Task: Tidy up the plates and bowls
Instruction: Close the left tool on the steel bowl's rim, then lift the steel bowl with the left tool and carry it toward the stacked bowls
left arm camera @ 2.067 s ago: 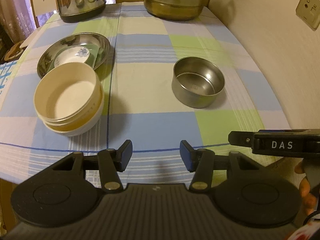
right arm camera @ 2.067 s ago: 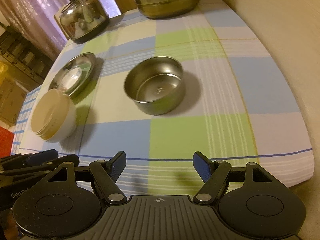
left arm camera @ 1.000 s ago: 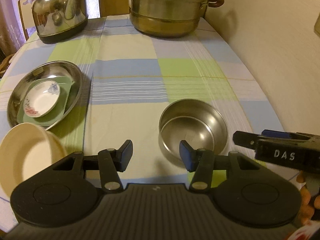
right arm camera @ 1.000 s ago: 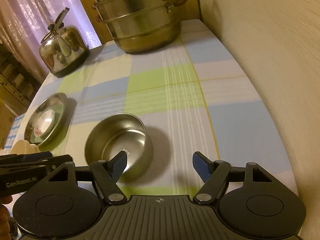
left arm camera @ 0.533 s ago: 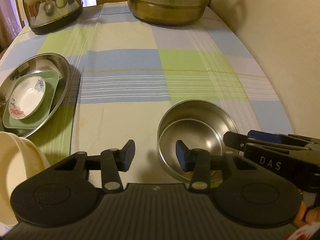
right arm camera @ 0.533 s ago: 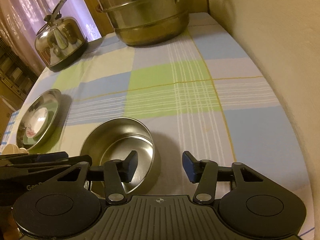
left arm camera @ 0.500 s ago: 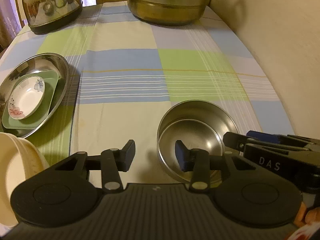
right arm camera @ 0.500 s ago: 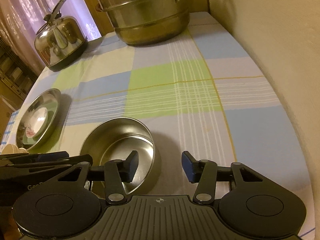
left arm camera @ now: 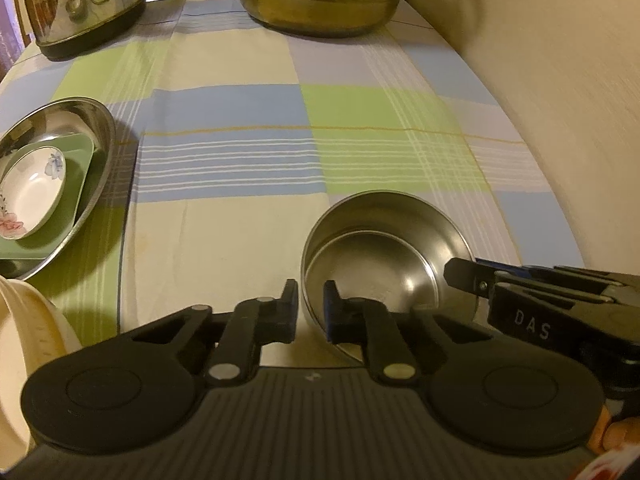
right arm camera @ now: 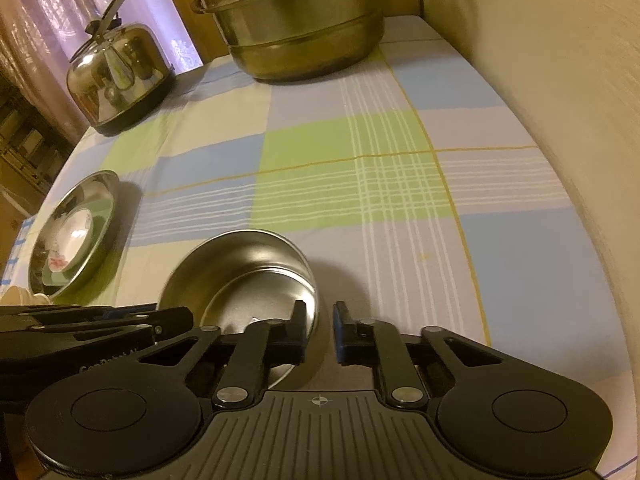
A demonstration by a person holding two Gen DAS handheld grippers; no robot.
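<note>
so both grippers are clamped on the same stainless steel bowl (left arm camera: pixel 384 256), which sits on the checked tablecloth (left arm camera: pixel 240 120) near the front edge, over toward the wall side; the left gripper (left arm camera: pixel 311 304) has its 2 fingers pinched over the bowl's near-left rim, 1 finger outside the wall and the blue-padded 1 inside; the right gripper (right arm camera: pixel 320 326) does the mirror thing on the bowl's right rim (right arm camera: pixel 312 300), 1 finger inside and 1 outside; whether the bowl's base is touching the cloth, i can't tell.

off to the left there's a steel plate (left arm camera: pixel 102 152) holding a green square dish (left arm camera: pixel 80 184) with a small white floral bowl (left arm camera: pixel 34 196) nested in it; just in front of that, at the left edge of the left wrist view, a cream bowl stack (left arm camera: pixel 28 344) peeks in, close beside the left gripper's body; well apart from all that, at the back of the table, a shiny kettle (right arm camera: pixel 120 76) stands on the left and a big steel steamer pot (right arm camera: pixel 296 28) on the right, next to the beige wall (right arm camera: pixel 560 100).
</note>
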